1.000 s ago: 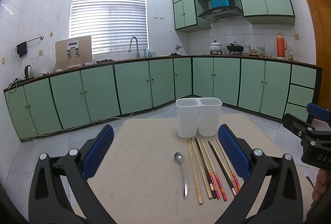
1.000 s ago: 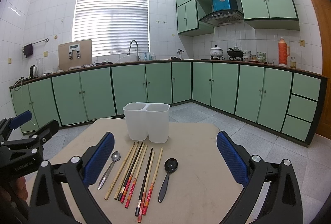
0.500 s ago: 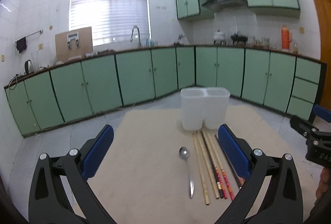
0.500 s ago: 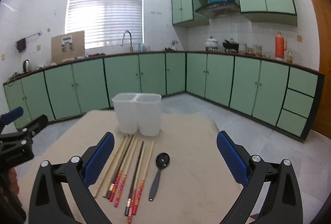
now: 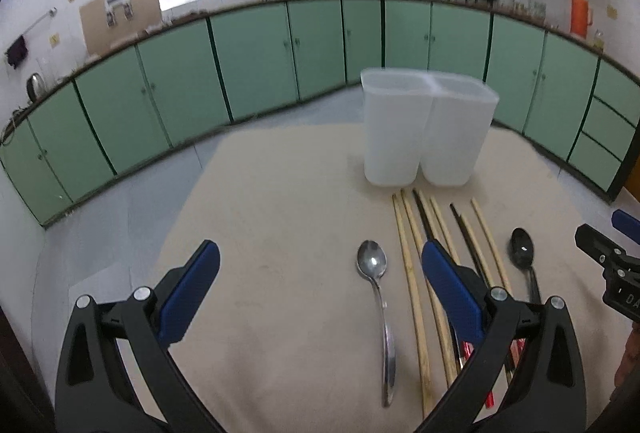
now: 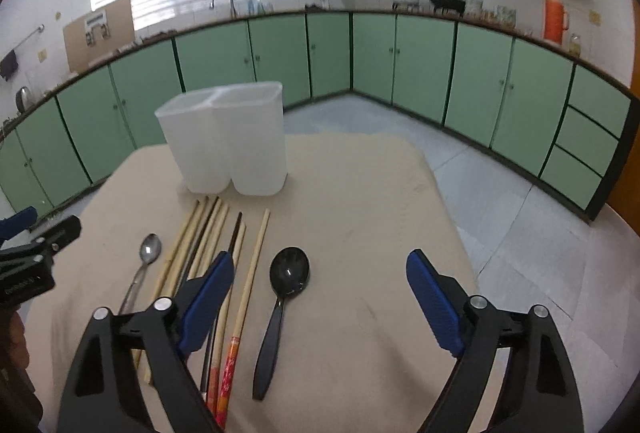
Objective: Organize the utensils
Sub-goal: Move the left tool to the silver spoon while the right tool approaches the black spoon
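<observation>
Both spoons lie lengthwise toward the worktop's far edge; metal spoon (image 5: 378, 309) sits between the fingers of the left tool (image 5: 320, 289), black spoon (image 6: 282, 307) inside the right tool (image 6: 320, 297); both tools gape apart, empty; white holder (image 6: 224, 141) stands beyond.

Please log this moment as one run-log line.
left gripper: open, over metal spoon | right gripper: open, over black spoon | holder: empty
</observation>
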`<state>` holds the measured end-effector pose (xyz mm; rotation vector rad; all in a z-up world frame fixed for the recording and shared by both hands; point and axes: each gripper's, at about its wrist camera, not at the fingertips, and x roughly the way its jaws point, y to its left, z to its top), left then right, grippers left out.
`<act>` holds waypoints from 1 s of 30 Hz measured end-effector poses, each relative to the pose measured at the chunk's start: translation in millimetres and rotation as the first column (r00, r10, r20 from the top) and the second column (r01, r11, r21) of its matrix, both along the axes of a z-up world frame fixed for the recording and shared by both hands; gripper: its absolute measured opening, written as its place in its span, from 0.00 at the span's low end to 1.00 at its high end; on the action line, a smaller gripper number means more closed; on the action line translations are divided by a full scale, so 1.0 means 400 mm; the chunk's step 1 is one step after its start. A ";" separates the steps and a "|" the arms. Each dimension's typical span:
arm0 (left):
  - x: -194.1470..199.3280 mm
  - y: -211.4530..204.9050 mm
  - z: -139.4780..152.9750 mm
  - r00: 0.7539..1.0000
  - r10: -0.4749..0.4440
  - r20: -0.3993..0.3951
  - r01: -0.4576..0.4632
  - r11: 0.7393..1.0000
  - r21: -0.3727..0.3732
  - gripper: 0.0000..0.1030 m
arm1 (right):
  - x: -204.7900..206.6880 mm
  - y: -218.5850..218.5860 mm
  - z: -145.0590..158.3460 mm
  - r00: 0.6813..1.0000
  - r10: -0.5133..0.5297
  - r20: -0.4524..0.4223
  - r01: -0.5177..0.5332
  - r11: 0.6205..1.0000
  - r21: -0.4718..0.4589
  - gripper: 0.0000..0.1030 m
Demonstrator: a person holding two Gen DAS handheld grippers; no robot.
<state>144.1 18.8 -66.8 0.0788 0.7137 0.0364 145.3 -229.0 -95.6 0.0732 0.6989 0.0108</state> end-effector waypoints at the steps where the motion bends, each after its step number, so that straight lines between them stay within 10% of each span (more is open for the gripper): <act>1: 0.021 -0.005 -0.014 1.000 0.003 -0.029 -0.003 1.000 0.001 0.95 | 0.013 0.005 -0.008 1.000 -0.001 -0.019 0.001 1.000 -0.003 0.81; 30: 0.201 -0.042 -0.149 0.949 -0.037 -0.312 0.017 0.998 -0.069 0.68 | 0.196 0.029 -0.131 0.961 -0.008 -0.275 0.017 0.999 0.031 0.58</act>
